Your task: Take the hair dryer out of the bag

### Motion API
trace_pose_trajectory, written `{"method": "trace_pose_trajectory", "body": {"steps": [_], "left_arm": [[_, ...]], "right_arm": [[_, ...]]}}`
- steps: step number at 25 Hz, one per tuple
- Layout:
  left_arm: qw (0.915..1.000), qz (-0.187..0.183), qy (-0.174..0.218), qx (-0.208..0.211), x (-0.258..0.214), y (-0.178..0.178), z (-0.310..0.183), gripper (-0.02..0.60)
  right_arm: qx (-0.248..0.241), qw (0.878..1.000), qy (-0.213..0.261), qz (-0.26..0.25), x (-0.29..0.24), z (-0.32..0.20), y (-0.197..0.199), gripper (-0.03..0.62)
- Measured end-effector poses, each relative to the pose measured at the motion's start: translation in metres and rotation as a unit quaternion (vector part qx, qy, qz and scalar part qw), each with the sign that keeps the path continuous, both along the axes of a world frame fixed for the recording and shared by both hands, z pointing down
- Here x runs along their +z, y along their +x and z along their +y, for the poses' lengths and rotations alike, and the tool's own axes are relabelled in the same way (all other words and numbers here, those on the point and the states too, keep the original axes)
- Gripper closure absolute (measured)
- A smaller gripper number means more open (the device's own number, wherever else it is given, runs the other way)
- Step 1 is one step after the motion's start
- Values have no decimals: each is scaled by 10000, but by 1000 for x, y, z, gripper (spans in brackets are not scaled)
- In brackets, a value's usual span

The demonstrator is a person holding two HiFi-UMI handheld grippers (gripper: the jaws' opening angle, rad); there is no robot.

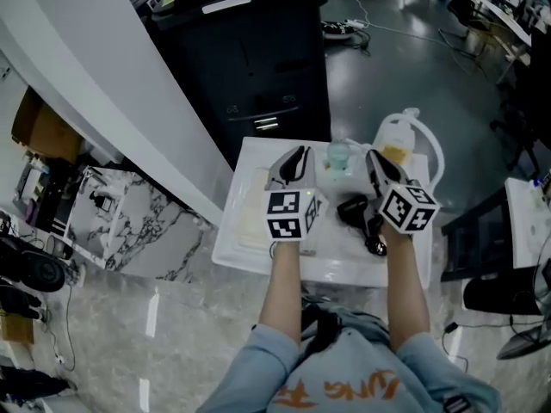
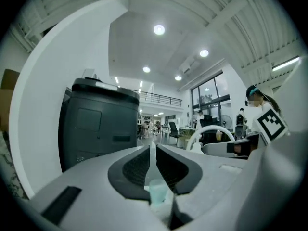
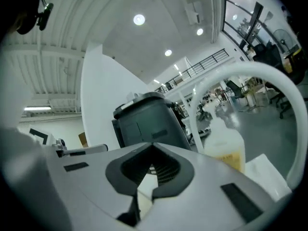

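On the white table, seen only in the head view, the black hair dryer lies in the open. It sits just under the right gripper and touches neither tool. A pale flat item lies below the left gripper, and a small clear cup stands between the two tools.

Neither gripper view shows the hair dryer. Both look level across the hall at the dark cabinet. The right gripper view alone brings the white jug with its yellowish label up close, under a white hoop.

The left gripper has its fingers a narrow slit apart, clamping nothing. The right gripper has its fingertips pressed together, with nothing caught between them.
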State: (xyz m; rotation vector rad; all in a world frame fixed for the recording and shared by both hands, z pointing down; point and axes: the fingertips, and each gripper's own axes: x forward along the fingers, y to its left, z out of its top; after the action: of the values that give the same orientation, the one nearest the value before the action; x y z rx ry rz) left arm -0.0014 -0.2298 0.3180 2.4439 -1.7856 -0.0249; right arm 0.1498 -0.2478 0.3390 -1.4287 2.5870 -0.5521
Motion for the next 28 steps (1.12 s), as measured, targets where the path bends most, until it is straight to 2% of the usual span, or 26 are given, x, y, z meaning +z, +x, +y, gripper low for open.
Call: {"method": "trace_pose_trajectory", "body": {"steps": [2,4,6,7,10,12,17,25,28], "left_arm": [[9992,190,266,-221,-23,-10,-3,550],[9961,557,558,-401,-36,-20,-2,560],[9921,870,711,-554,-38,-29,1,573],[9920,865,727,-569,-36,-29,4,577],[9958,447,706,-384,-30,-19,13,578],[9970,321,663,-226,-27,-16,14,580],[9974,-13,660,-300,-22,-22,19,579],[9955,-245,741,-529,-25,-38,19,580],[9952,-291,759,-538,-28,-40,17,578]], "right_arm": [[-57,9992,396,44,-32,-4,-9,597],[-63,9978,657,89,-53,-6,-15,597],[48,9971,755,41,-61,-8,-14,597],[145,9970,763,46,-60,-7,-11,597],[268,9955,807,426,-49,-1,-2,599],[177,9944,796,672,-41,-2,-2,597],[145,9925,888,831,-42,-4,-4,597],[-17,9875,1172,1051,-53,-10,-26,597],[3,9808,1411,1348,-58,-10,-30,597]]}}
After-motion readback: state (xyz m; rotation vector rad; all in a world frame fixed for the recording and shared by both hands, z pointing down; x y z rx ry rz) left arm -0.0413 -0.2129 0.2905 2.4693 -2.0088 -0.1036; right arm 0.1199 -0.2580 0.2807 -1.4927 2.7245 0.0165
